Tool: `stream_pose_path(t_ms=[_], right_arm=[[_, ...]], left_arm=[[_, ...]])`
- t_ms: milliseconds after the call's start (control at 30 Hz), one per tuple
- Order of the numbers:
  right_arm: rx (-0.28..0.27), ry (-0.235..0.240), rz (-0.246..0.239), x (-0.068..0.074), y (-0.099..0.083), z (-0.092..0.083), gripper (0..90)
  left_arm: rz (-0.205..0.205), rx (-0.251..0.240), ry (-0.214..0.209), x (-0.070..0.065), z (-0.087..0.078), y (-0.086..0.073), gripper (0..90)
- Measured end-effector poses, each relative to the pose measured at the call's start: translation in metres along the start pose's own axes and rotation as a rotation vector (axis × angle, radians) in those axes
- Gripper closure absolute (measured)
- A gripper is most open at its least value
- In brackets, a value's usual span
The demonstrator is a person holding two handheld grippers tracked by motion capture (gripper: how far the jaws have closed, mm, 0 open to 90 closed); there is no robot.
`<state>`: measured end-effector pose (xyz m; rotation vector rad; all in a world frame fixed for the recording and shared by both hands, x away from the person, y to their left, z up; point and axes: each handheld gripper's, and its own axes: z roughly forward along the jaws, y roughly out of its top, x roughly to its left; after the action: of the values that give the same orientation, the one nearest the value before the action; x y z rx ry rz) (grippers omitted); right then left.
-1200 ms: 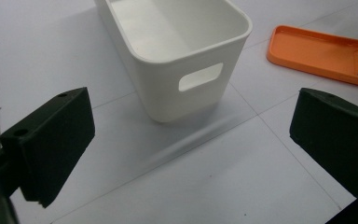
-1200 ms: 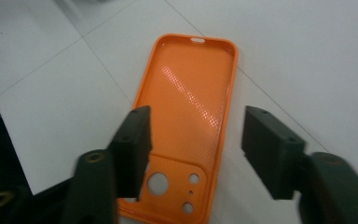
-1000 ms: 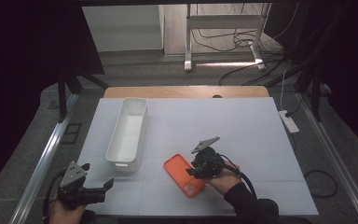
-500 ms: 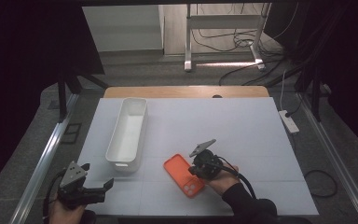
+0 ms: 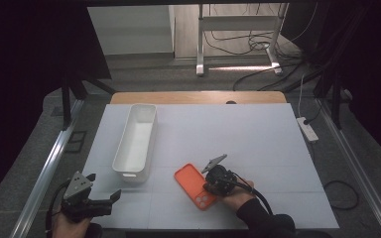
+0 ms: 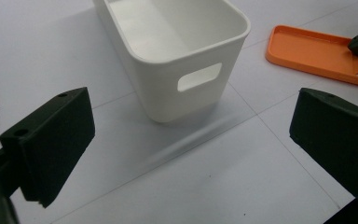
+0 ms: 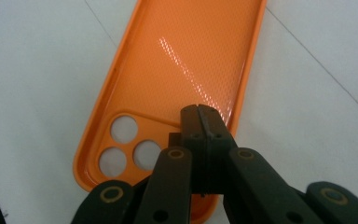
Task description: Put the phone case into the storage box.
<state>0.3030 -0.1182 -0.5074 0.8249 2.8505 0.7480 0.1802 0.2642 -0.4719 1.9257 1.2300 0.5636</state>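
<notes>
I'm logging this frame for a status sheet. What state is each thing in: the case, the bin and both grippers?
Orange phone case: flat on the table, inside up, one edge between the right jaws.
White bin: upright, empty, apart from the case.
Right gripper: jaws shut on the case's edge.
Left gripper: jaws open, holding nothing, facing the bin.

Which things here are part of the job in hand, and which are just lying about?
In the job:
- orange phone case, lying open side up
- right gripper, jaws shut over the case's rim
- white bin, empty, close to the case

Lying about:
- left gripper, open, idle at the table's near corner
- power strip at the table's edge
- cables on the floor
</notes>
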Motion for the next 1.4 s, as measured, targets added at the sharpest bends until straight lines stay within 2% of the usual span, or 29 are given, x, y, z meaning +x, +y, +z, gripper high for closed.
stream_pose_path(t_ms=[367,500,933,1167,1233,1267,1400], right_arm=[[0.007,-0.043,0.008,-0.012,-0.002,-0.004,89.4],[0.001,-0.053,0.026,-0.024,-0.001,-0.005,89.3],[-0.038,-0.067,0.061,-0.047,0.005,-0.002,89.4],[-0.048,-0.104,0.056,-0.059,0.013,0.002,89.4],[-0.052,-0.096,0.074,-0.06,0.015,0.002,89.4],[-0.06,-0.092,0.068,-0.059,0.016,0.001,89.4],[-0.086,-0.028,0.053,-0.046,0.023,0.001,89.3]], left_arm=[[0.0,0.0,0.0,0.0,0.0,0.0,0.9],[0.0,0.002,-0.001,0.0,0.0,0.0,1.0],[-0.001,0.003,-0.002,0.0,0.001,0.001,1.0],[-0.002,0.003,-0.003,0.0,0.001,0.001,1.0],[-0.002,0.002,-0.003,0.0,0.001,0.001,1.0],[-0.003,0.002,-0.004,0.0,0.001,0.001,1.0],[-0.004,0.002,-0.004,0.001,0.001,0.001,1.0]])
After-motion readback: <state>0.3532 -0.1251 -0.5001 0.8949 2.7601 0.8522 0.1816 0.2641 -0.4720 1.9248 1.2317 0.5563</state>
